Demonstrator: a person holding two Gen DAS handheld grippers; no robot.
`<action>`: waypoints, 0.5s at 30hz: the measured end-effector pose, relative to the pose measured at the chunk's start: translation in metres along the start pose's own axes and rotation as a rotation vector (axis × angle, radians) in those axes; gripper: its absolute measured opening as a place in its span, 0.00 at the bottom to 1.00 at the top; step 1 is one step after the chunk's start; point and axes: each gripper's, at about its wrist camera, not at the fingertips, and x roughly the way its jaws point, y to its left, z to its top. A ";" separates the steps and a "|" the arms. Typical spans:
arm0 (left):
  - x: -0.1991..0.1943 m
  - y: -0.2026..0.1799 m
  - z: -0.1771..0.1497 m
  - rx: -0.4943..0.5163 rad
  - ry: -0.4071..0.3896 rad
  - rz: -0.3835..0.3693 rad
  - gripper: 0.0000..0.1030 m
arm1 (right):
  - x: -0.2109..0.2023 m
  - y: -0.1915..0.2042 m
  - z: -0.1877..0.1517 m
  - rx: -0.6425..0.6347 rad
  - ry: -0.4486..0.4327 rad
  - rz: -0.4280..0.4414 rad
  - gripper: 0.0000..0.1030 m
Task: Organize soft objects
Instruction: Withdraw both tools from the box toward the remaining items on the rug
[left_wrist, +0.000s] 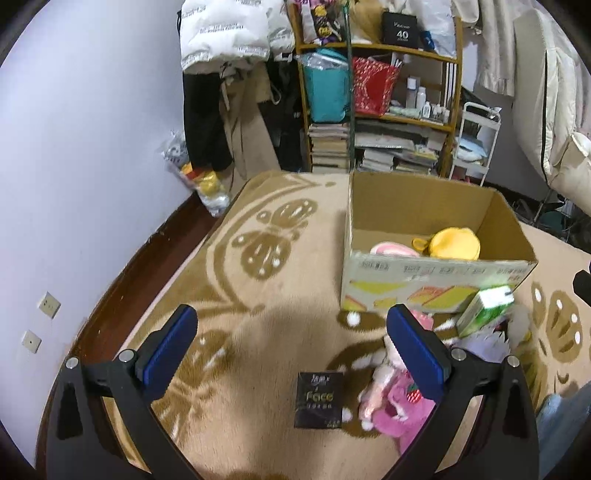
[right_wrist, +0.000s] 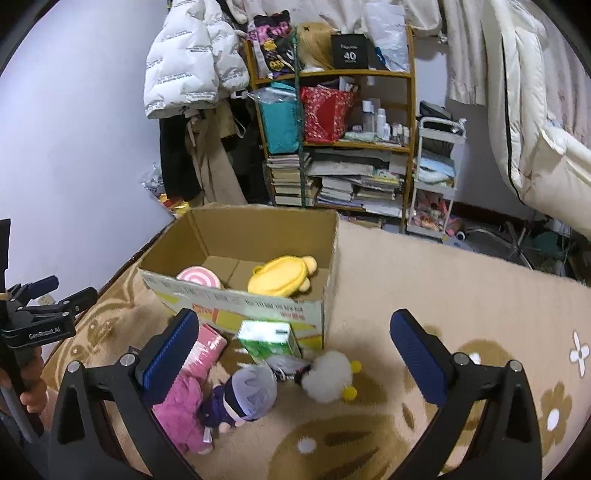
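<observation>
An open cardboard box (left_wrist: 436, 284) (right_wrist: 236, 306) stands on the patterned blanket and holds a yellow plush (left_wrist: 455, 243) (right_wrist: 282, 276) and a pink swirl cushion (left_wrist: 392, 249) (right_wrist: 200, 279). In front of it lie a pink plush doll (left_wrist: 391, 402) (right_wrist: 183, 410), a grey-haired doll in purple (right_wrist: 247, 391), a white fluffy toy with yellow balls (right_wrist: 328, 376), a green carton (left_wrist: 484, 308) (right_wrist: 266, 339) and a pink box (right_wrist: 207, 349). My left gripper (left_wrist: 291, 343) is open above the blanket, left of the pink doll. My right gripper (right_wrist: 293, 349) is open above the toys.
A black "Face" packet (left_wrist: 319, 400) lies on the blanket (left_wrist: 236, 295). A cluttered wooden shelf (right_wrist: 332, 147) with books, bags and bottles stands behind the box, beside a white cart (right_wrist: 434, 177). Coats hang at the back and bedding (right_wrist: 535, 129) at the right. A hand (right_wrist: 33, 397) holds the left gripper's handle.
</observation>
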 end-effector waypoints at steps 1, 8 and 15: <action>0.003 0.001 -0.004 -0.008 0.012 0.000 0.98 | 0.003 -0.002 -0.004 0.005 0.010 -0.008 1.00; 0.023 0.001 -0.023 -0.019 0.081 0.015 0.98 | 0.018 -0.004 -0.021 -0.047 0.044 -0.061 1.00; 0.047 0.005 -0.032 -0.032 0.160 0.022 0.98 | 0.038 0.000 -0.032 -0.098 0.102 -0.120 0.98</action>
